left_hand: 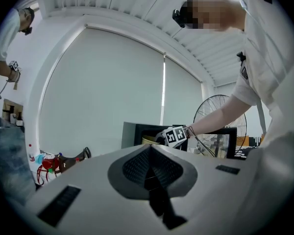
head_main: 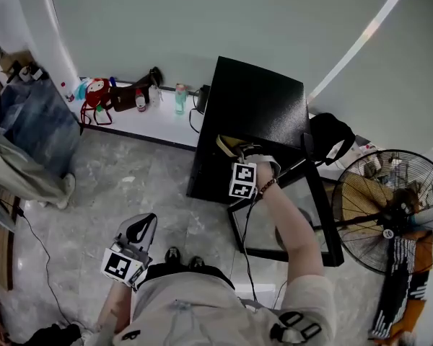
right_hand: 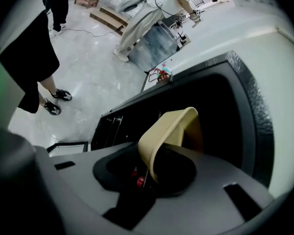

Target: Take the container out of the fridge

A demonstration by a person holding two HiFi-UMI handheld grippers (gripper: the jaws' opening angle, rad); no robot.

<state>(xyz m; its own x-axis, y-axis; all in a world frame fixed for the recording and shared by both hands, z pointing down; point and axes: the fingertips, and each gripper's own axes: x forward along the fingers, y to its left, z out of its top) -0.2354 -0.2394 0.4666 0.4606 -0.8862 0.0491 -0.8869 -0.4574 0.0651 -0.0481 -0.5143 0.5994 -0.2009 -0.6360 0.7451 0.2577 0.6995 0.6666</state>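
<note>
R tool (right_hand: 147, 173) clamped on container (right_hand: 169, 131) rim | container tilted in fridge (head_main: 252, 107) mouth, dead ahead of your R tool | L tool (head_main: 138, 229) together, empty, at your waist, well off | judge: draw R back toward you.

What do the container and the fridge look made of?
Container: likely plastic, matte beige, thin wall with smoothly rounded rim. Fridge: probably painted metal, black with faint sheen on top; its door looks glass-paned, floor showing through.
</note>
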